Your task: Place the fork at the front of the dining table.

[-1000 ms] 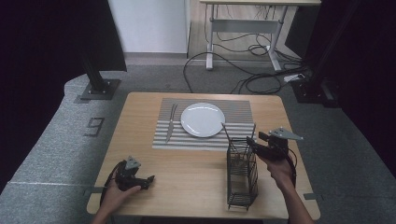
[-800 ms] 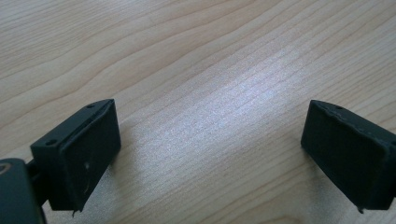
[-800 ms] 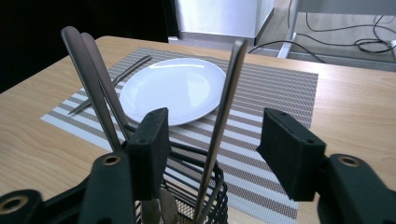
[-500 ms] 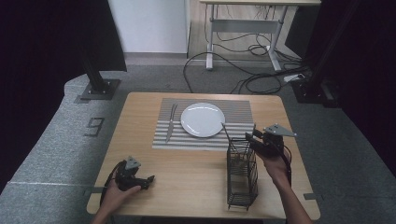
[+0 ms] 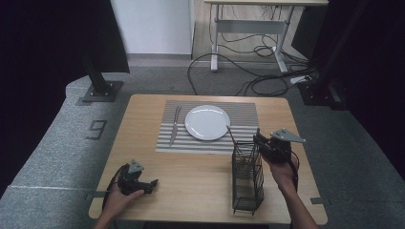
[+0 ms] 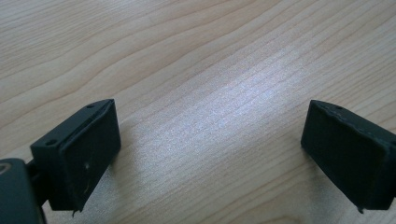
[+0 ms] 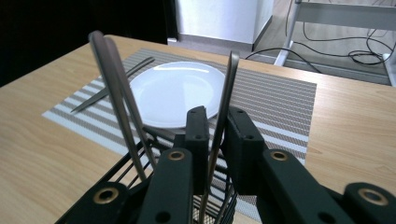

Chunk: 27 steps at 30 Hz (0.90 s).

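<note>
A black wire cutlery caddy point(image 5: 247, 179) stands on the wooden table point(image 5: 143, 143) at the front right, with metal utensils upright in it. My right gripper point(image 5: 260, 138) reaches in over its far end. In the right gripper view its jaws have just been closing, and the right gripper point(image 7: 217, 126) now pinches the thin handle of one metal utensil point(image 7: 226, 93). Two more handles point(image 7: 114, 93) stick up to the left. A white plate point(image 5: 207, 122) sits on a striped placemat point(image 5: 248, 112) with a knife point(image 5: 175, 125) to its left. My left gripper point(image 5: 152, 183) rests open on bare wood point(image 6: 210, 93).
The caddy's wire wall point(image 7: 116, 182) lies just under my right jaws. Beyond the table's far edge are a grey floor, a tangle of cables point(image 5: 248, 76) and a desk frame point(image 5: 248, 33). A black stand base point(image 5: 100, 88) sits at the far left.
My right gripper has shifted left to the caddy's far end and its jaws have closed around a utensil handle. The left hand has stayed in place.
</note>
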Tool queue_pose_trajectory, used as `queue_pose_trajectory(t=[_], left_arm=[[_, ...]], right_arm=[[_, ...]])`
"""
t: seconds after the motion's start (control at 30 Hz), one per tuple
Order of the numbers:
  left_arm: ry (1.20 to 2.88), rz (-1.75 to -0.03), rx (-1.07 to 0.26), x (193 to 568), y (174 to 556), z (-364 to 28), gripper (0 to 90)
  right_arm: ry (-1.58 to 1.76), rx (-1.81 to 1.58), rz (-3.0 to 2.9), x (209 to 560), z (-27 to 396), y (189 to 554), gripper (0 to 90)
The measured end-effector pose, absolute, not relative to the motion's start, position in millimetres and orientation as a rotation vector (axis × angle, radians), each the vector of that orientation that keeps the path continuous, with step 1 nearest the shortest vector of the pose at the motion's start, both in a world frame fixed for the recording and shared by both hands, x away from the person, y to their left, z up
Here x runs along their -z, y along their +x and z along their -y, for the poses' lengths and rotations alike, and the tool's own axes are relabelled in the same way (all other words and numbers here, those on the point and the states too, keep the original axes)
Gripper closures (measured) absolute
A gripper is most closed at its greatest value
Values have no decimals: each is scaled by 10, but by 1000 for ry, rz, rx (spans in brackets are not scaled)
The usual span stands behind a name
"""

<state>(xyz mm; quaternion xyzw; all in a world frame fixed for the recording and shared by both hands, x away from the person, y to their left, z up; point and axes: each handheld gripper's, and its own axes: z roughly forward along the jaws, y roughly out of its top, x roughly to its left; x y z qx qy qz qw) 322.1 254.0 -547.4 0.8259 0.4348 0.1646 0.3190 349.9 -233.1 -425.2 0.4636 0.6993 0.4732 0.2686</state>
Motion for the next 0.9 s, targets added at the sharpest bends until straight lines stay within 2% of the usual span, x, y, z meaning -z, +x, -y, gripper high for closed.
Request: queue_pose_trajectory(t=[0.53, 0.9], left_arm=[[2173, -1142, -433, 5474, 3222, -2540, 43], [2172, -1143, -433, 5474, 3223, -2539, 42]], right_arm=[[1245, -1295, -1966, 4309, 2309, 3534, 853], [1182, -1345, -1944, 4319, 2301, 3387, 860]])
